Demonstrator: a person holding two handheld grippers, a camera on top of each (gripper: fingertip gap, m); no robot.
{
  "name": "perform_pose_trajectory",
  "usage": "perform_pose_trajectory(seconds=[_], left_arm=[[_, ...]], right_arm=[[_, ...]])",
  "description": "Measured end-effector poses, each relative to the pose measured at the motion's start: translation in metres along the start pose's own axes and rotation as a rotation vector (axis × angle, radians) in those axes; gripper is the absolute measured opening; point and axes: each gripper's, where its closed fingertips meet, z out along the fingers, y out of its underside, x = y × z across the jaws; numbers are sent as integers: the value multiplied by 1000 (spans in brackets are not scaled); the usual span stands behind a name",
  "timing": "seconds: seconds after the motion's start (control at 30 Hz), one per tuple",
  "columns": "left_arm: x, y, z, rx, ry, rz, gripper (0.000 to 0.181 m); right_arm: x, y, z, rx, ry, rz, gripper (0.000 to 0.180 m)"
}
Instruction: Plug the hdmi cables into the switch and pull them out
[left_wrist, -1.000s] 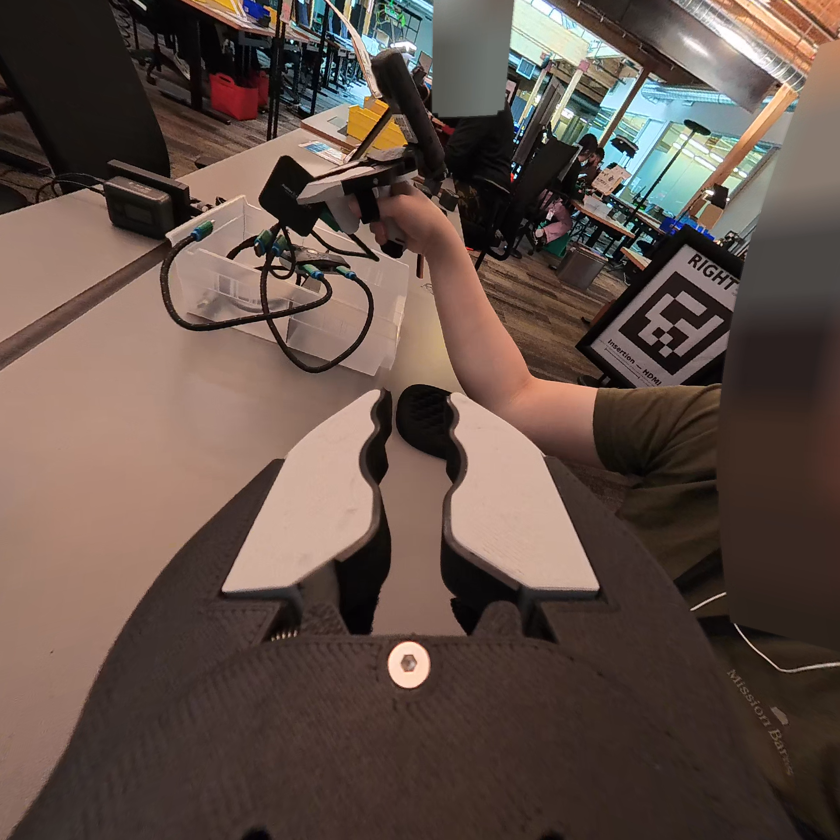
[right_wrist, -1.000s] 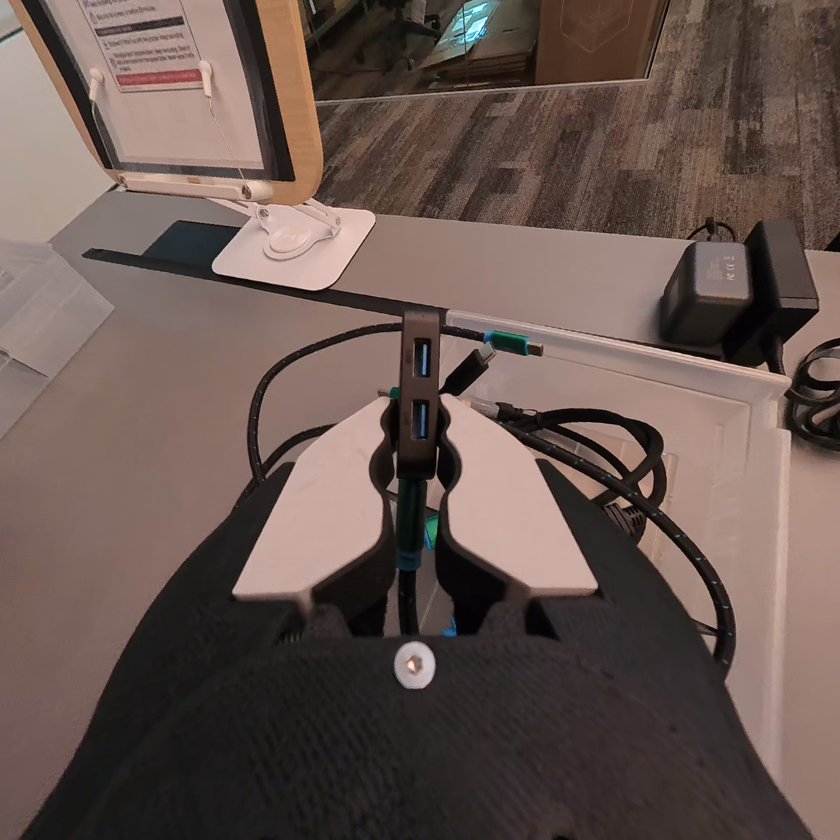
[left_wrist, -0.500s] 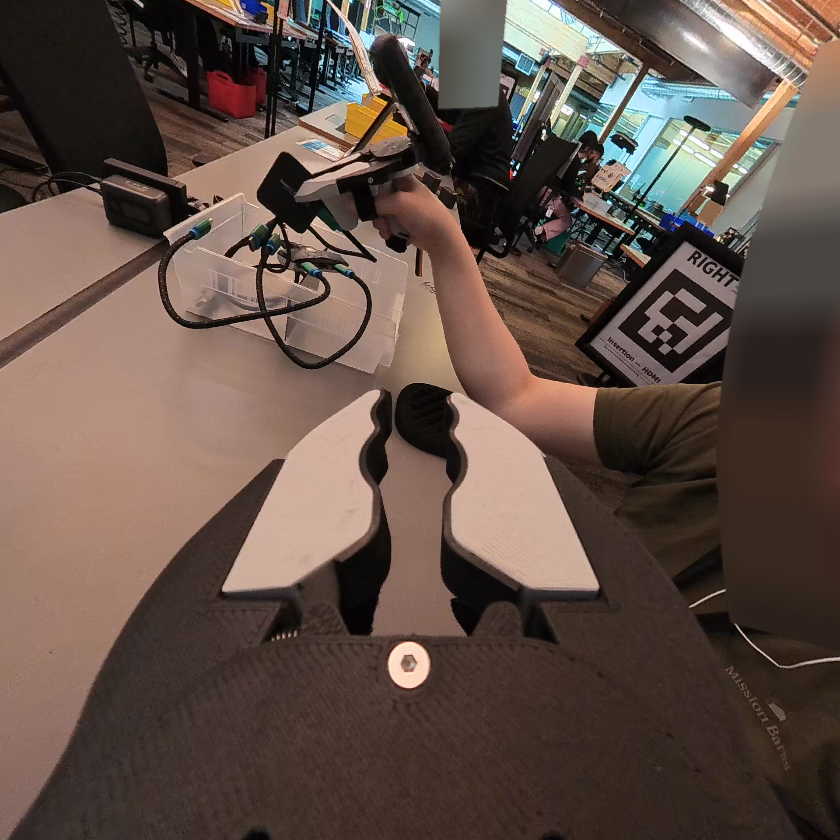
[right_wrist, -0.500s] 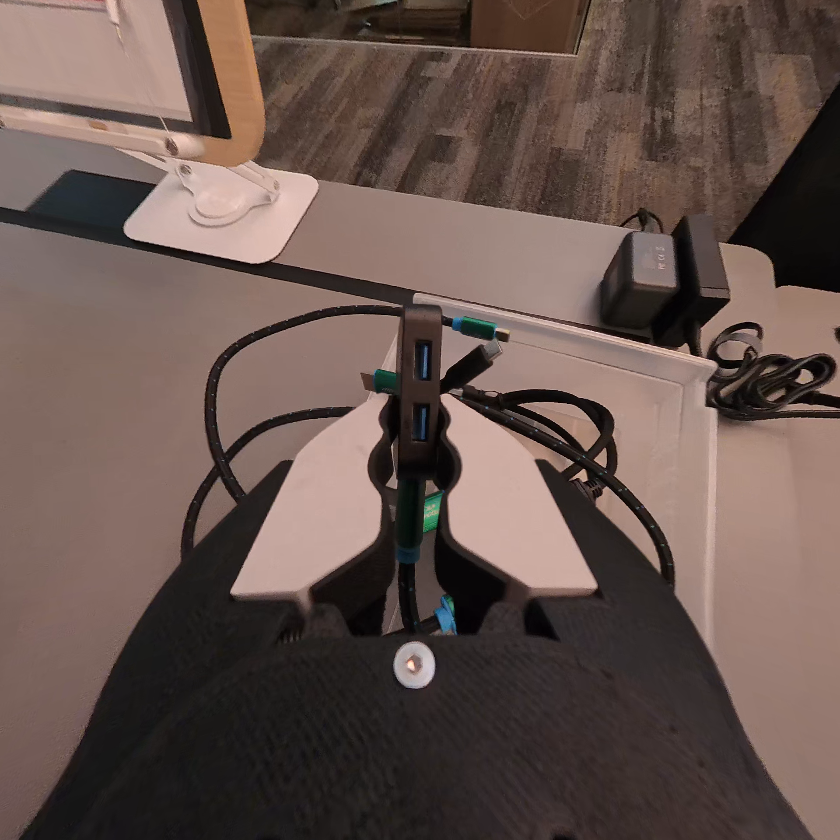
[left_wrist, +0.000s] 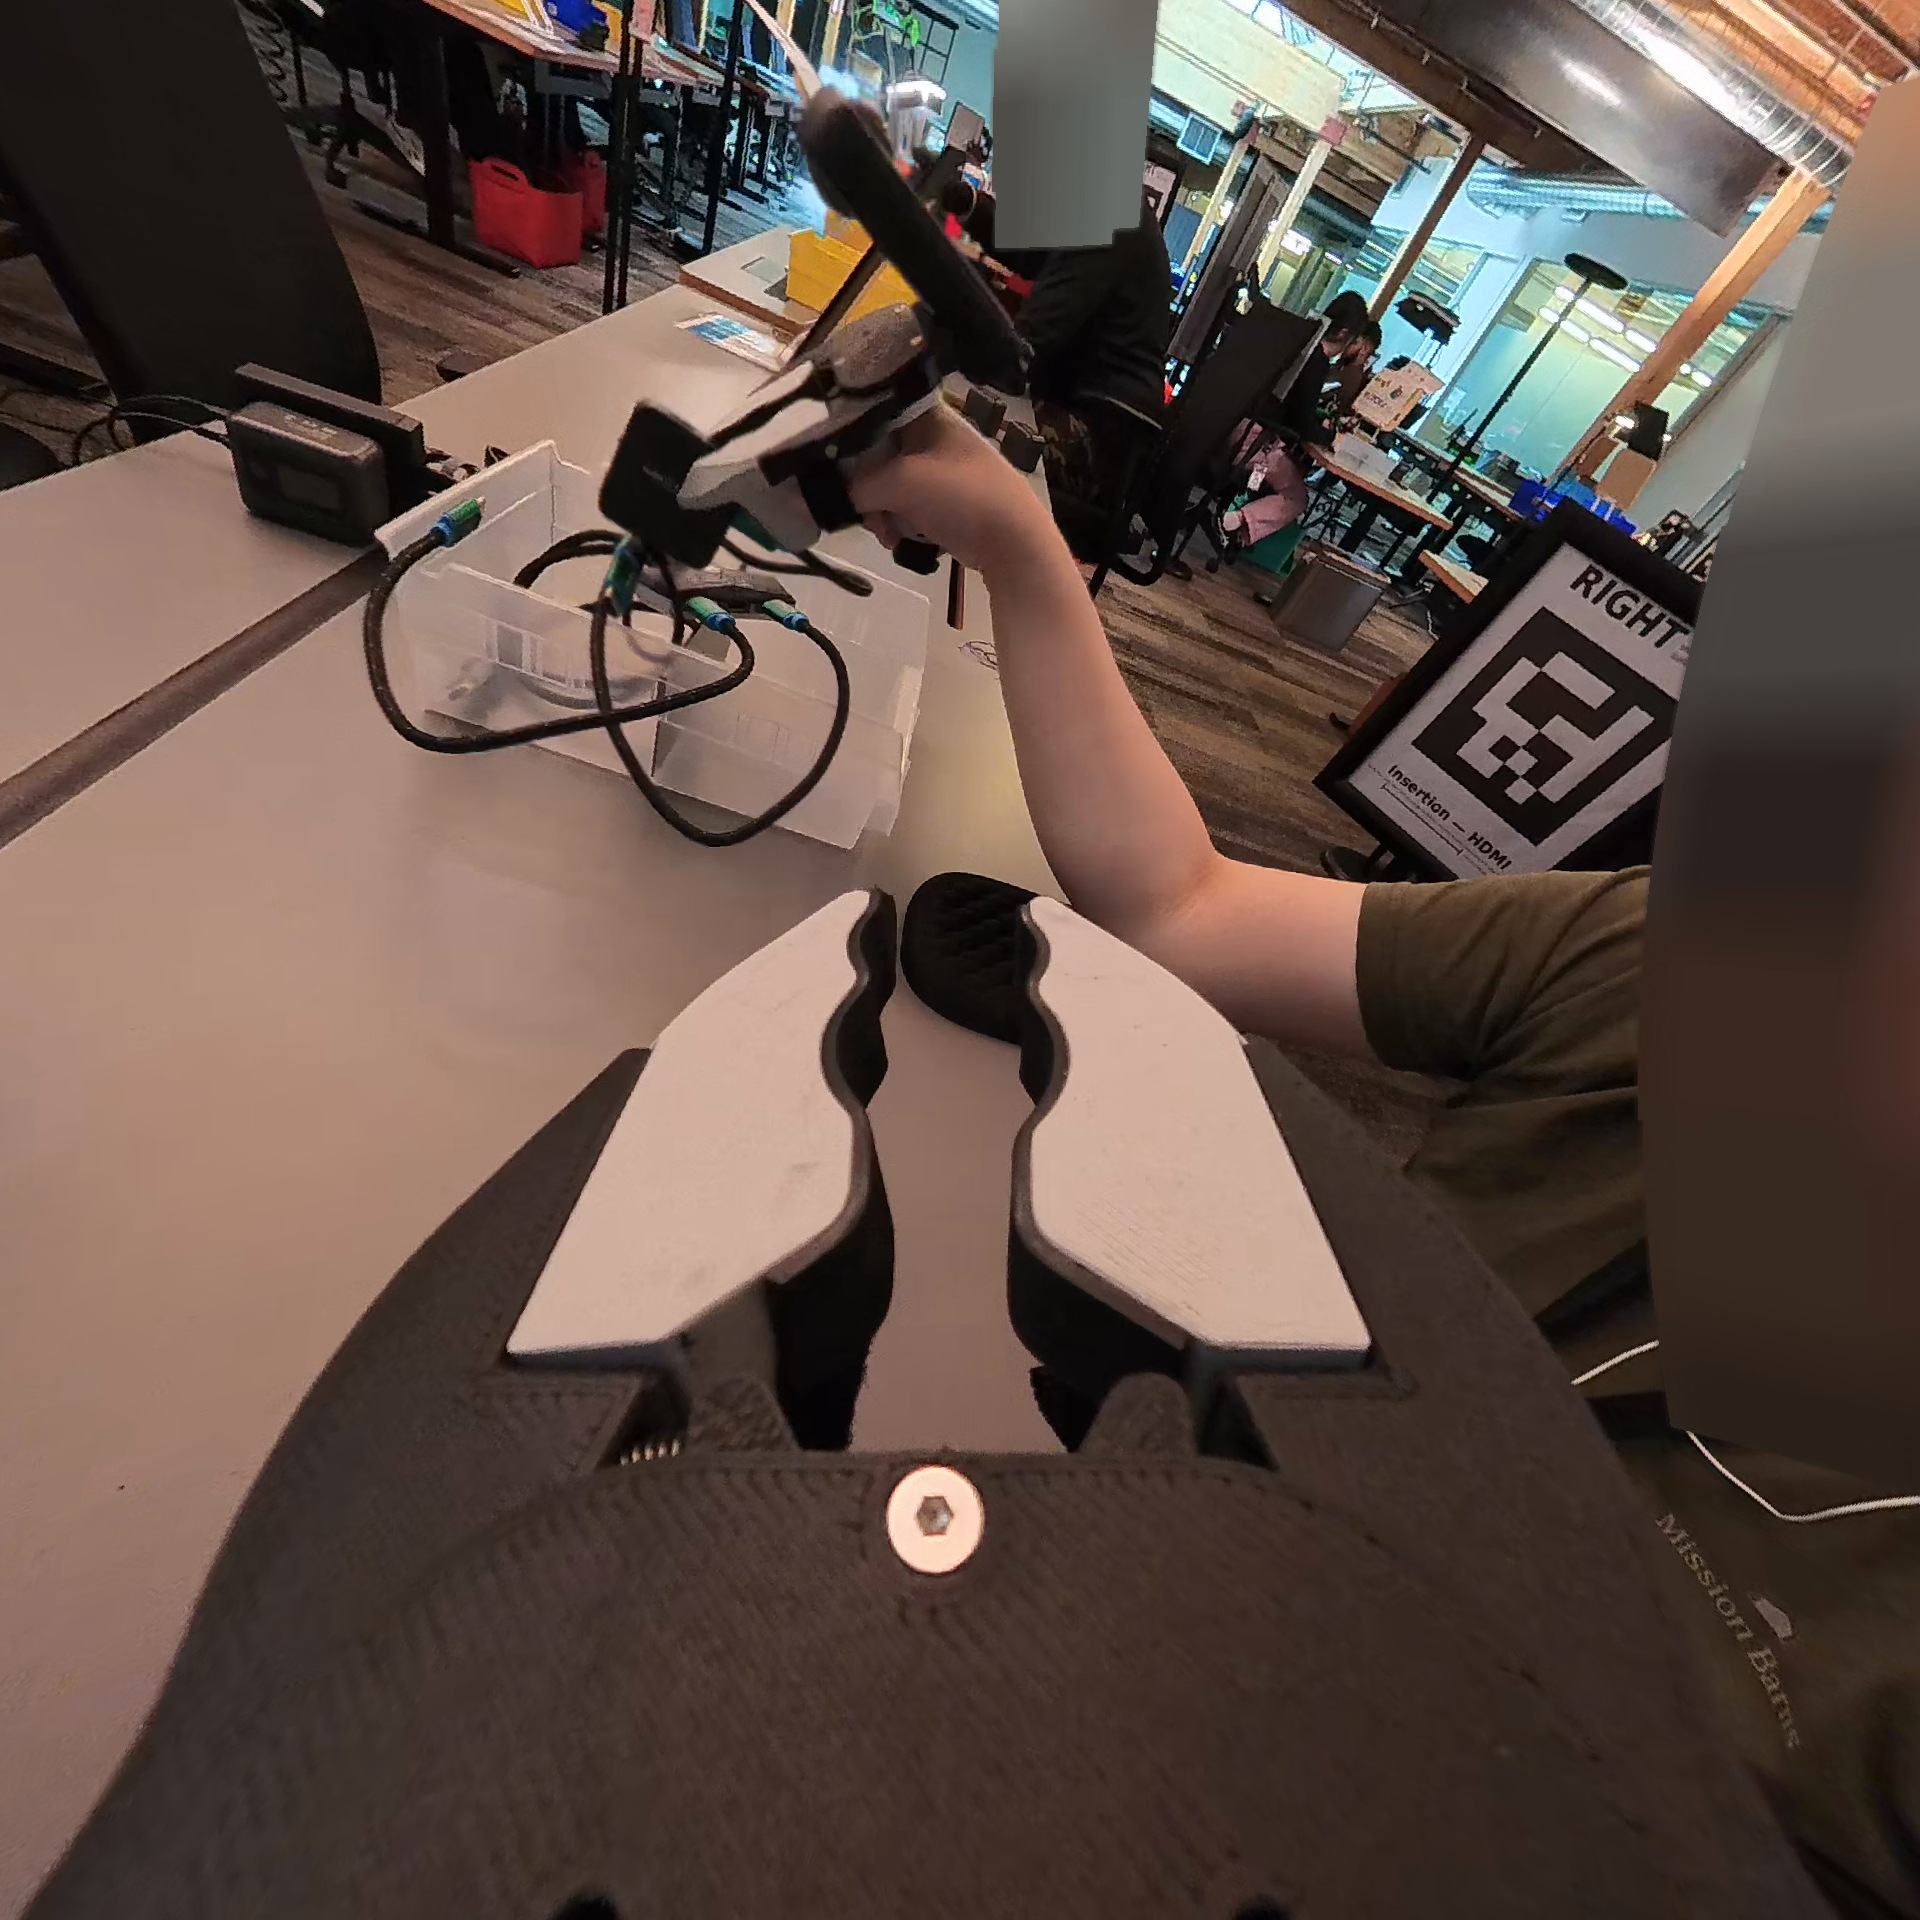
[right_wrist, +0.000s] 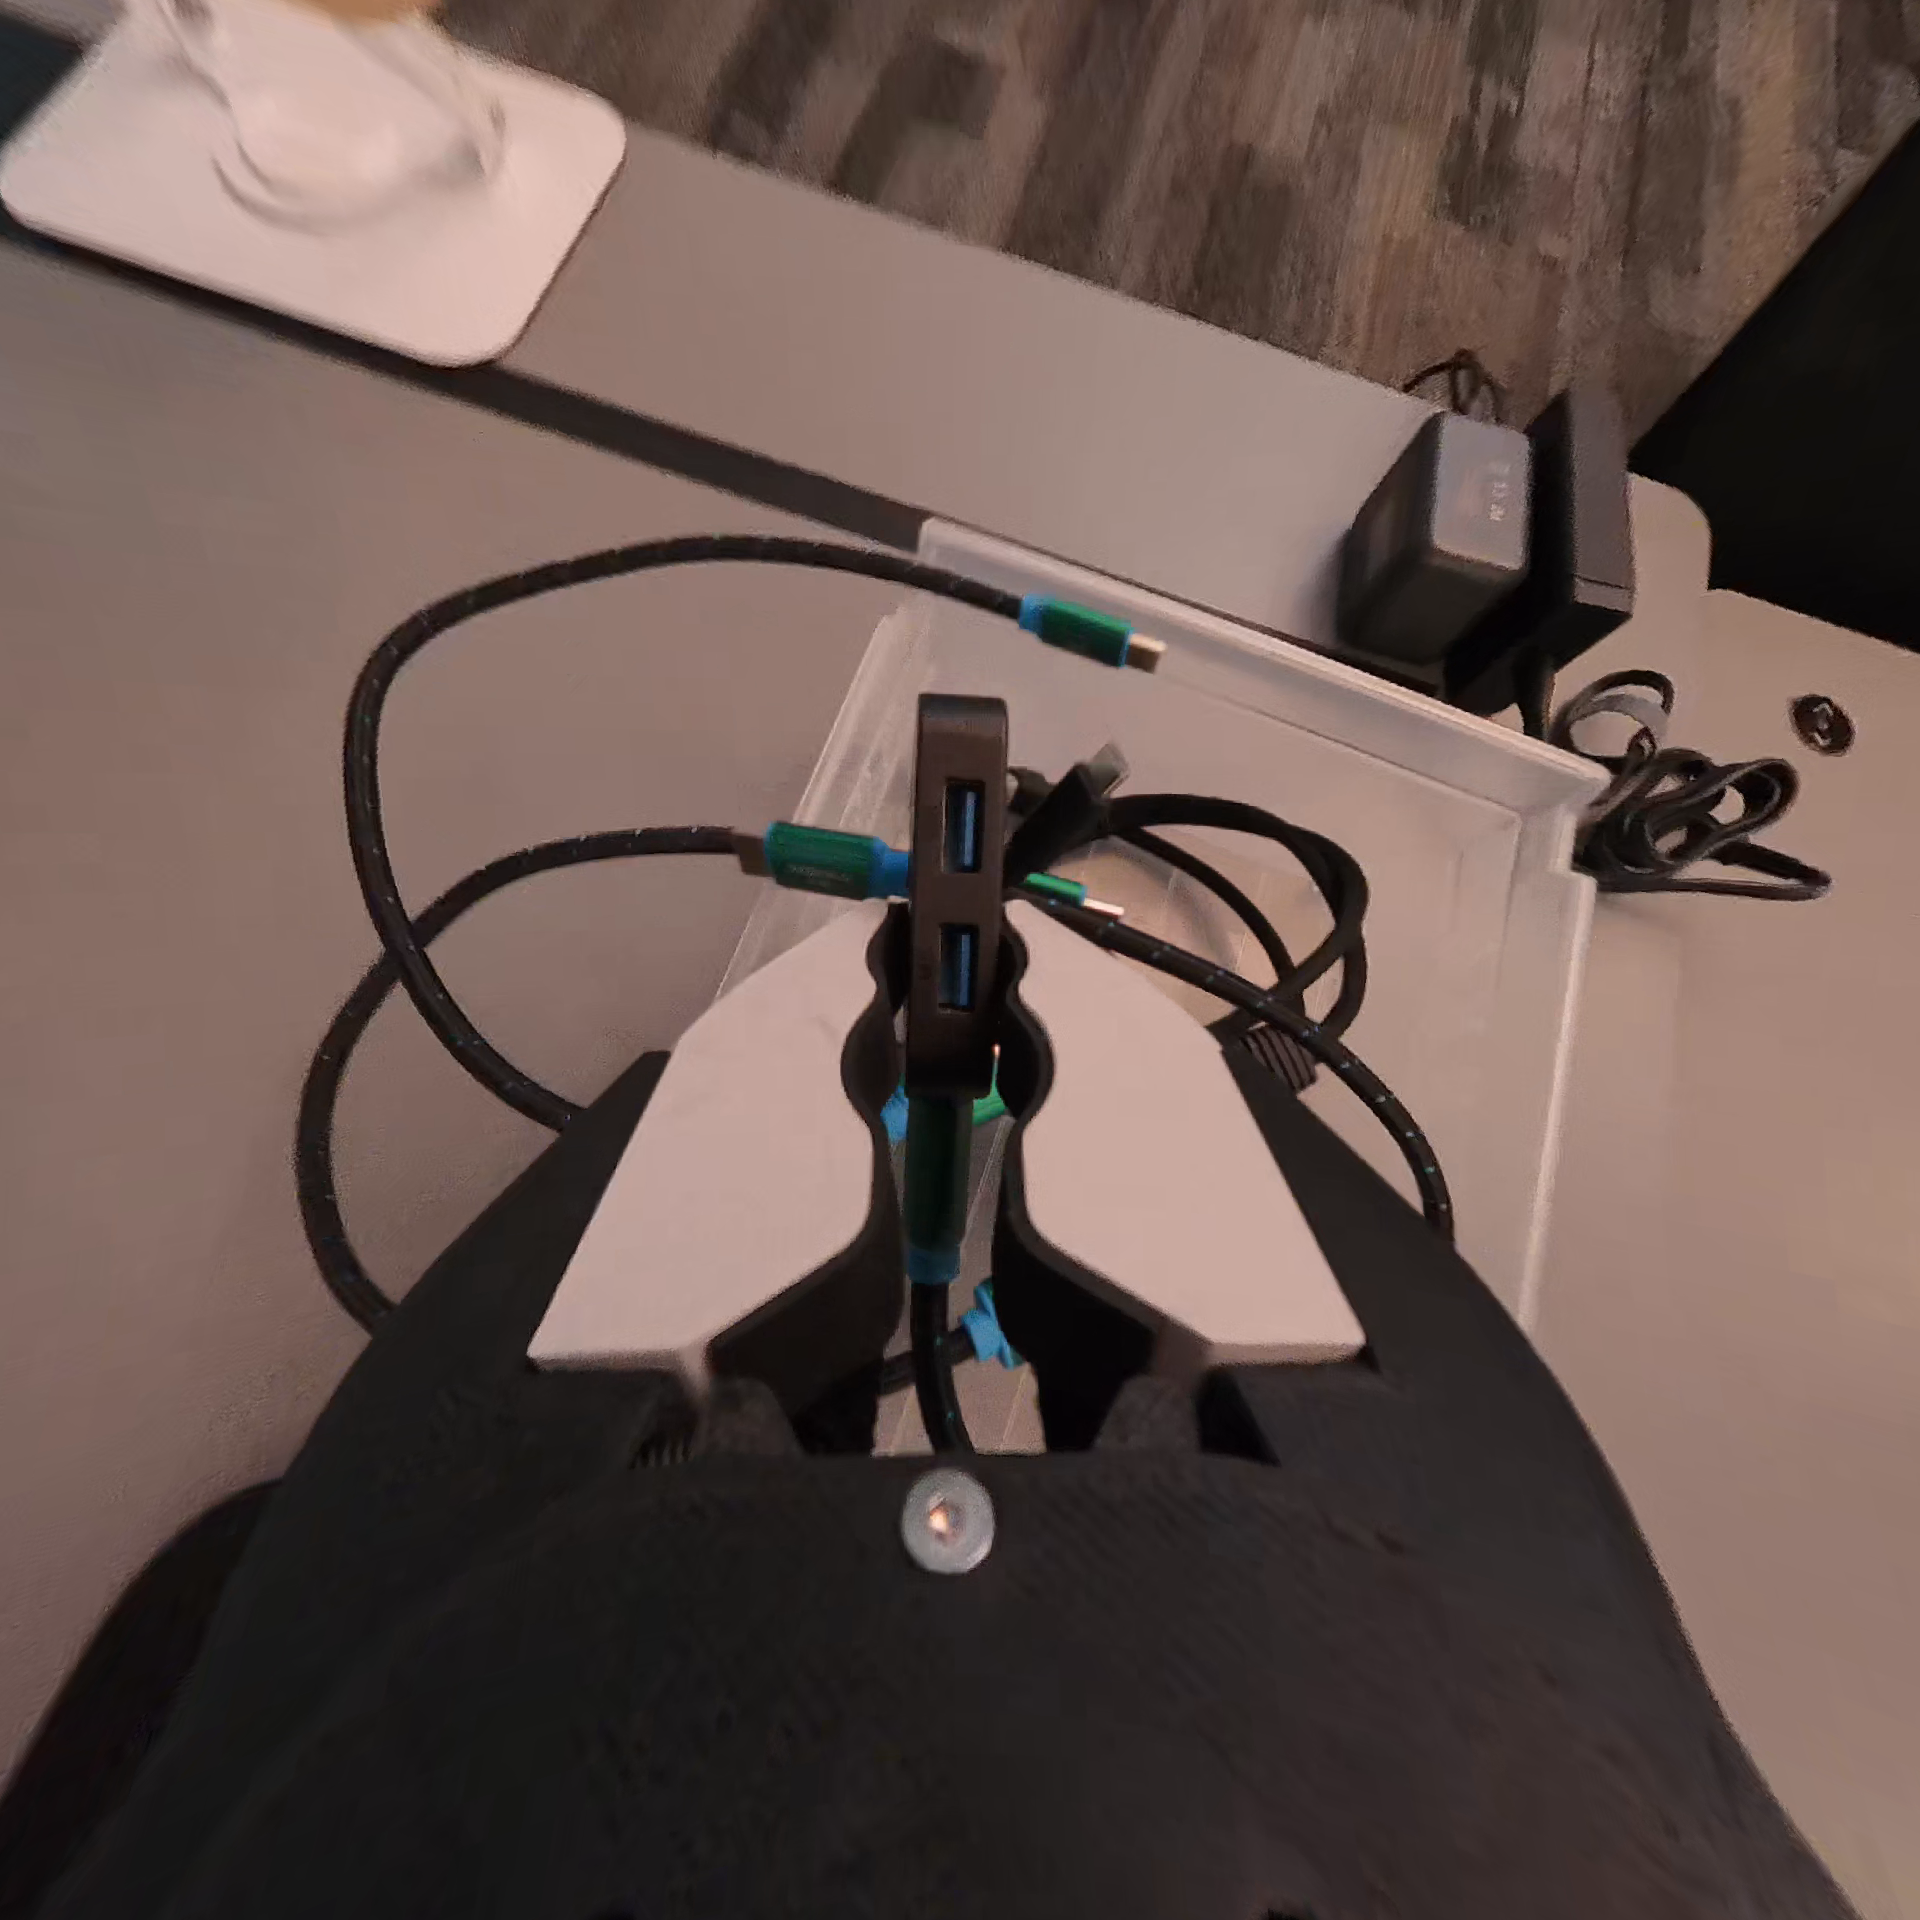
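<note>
Two tongs are in play. The right tongs (right_wrist: 956, 997) are clamped on the switch (right_wrist: 961, 831), a slim black block that stands on edge between the fingertips with two blue ports facing the camera and its far end sticking out past the tips. A green-and-blue plug with its braided black cable (right_wrist: 940, 1174) runs from the near end of the switch back between the fingers toward the tongs' base. Another green plug (right_wrist: 821, 860) sits against the switch's left side, its cable (right_wrist: 416, 935) looping out to the left over the grey bench (right_wrist: 208, 727). A third green plug (right_wrist: 1081, 632) hangs free ahead of the tips, over the rim of the clear plastic bin (right_wrist: 1548, 935) that lies ahead and to the right of the tongs. More black cable is coiled inside the bin. Past the bin's far corner sits a black power adapter (right_wrist: 1455, 540).

The left tongs (left_wrist: 956, 925) hold nothing; their fingers stand a narrow gap apart, low over the bench. Well ahead of them, the left wrist view shows the right tongs (left_wrist: 675, 488) raised above the bin (left_wrist: 873, 727) with the switch (left_wrist: 655, 499) in their grip, cables (left_wrist: 727, 790) dangling from it into and over the bin.
</note>
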Motion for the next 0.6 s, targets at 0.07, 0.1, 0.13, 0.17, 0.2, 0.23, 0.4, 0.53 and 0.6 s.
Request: perform_pose_trajectory(seconds=[0.07, 0.1, 0.13, 0.17, 0.2, 0.23, 0.4, 0.53, 0.6], left_arm=[[0, 0, 0, 0, 2, -1, 21], [0, 0, 0, -2, 1, -2, 21], [0, 1, 0, -5, 1, -3, 21], [0, 2, 1, -9, 3, -5, 21], [0, 2, 1, -13, 4, -7, 21], [0, 3, 1, -17, 5, -8, 22], [0, 3, 0, -18, 3, -16, 23], [0, 0, -4, -7, -3, -12, 24], [0, -2, -6, 2, -5, -10, 24]], right_arm=[[-7, 3, 9, -28, -14, -55, 15], [-8, 5, 13, -48, -11, -60, 15], [-8, 4, 16, -43, -10, -57, 15], [-8, 3, 17, -30, -16, -43, 15], [-8, 3, 18, -24, -33, -21, 15], [-9, 4, 19, -22, -58, -4, 15], [-8, 18, 15, -73, -89, -21, 29], [-15, 4, -2, 15, -119, -16, 33], [-17, 1, -12, 42, -119, -30, 34]])
